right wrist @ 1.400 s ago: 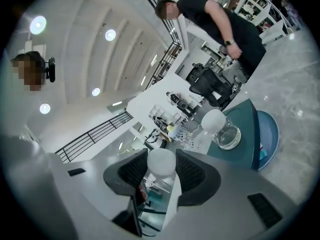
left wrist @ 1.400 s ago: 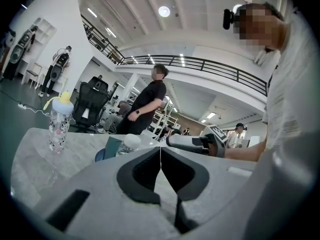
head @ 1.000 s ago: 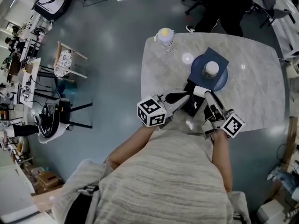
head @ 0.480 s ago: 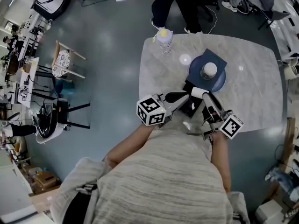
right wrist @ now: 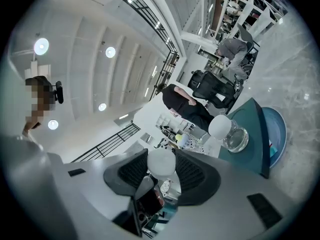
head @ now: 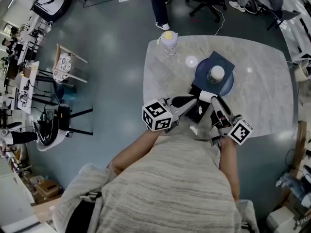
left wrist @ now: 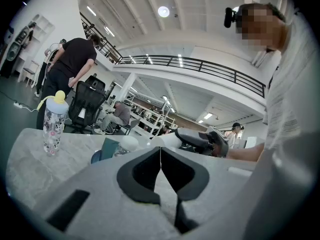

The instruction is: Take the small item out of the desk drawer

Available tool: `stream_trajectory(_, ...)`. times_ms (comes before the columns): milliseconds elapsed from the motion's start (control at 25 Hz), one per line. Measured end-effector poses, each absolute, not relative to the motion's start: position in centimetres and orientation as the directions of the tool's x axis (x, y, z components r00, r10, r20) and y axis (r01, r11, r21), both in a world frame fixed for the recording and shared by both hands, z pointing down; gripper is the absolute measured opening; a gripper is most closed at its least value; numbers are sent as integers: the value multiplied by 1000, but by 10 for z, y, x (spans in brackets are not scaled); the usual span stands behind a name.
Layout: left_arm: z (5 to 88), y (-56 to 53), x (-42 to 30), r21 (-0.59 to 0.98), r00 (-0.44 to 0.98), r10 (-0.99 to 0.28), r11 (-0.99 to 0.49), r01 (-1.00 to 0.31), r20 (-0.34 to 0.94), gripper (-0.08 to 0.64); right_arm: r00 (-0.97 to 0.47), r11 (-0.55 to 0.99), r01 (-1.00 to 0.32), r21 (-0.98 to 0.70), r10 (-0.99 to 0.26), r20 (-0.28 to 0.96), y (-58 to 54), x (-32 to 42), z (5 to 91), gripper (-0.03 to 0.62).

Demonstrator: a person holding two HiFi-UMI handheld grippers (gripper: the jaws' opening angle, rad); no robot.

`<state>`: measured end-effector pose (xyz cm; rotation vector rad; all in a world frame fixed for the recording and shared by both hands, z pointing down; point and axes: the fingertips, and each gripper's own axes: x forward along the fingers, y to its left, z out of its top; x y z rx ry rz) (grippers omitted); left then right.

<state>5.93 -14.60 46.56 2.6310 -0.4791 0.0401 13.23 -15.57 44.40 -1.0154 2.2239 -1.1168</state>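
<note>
A small white round item sits between the pads of my right gripper, which is shut on it. In the head view the right gripper holds this white item just above the dark open drawer at the table's near edge. The drawer's dark inside shows below the jaws. My left gripper lies to the left of the drawer, and its jaws meet at the tips with nothing visible between them. From the left gripper view, the white item shows ahead in the right gripper.
On the marble table stand a blue plate on a dark teal square, with a white-capped glass bottle on it, and a yellow-topped drinking bottle. A person stands past the far edge. Chairs stand at left.
The person beyond the table has walked to the left. Both grippers and the white item have hardly moved.
</note>
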Motion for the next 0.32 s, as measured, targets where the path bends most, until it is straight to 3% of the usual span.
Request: stream_trajectory(320, 466, -151, 62, 439, 941, -322, -833, -335, 107, 17, -617, 382, -421, -823, -786, -49, -159, 136, 448, 167)
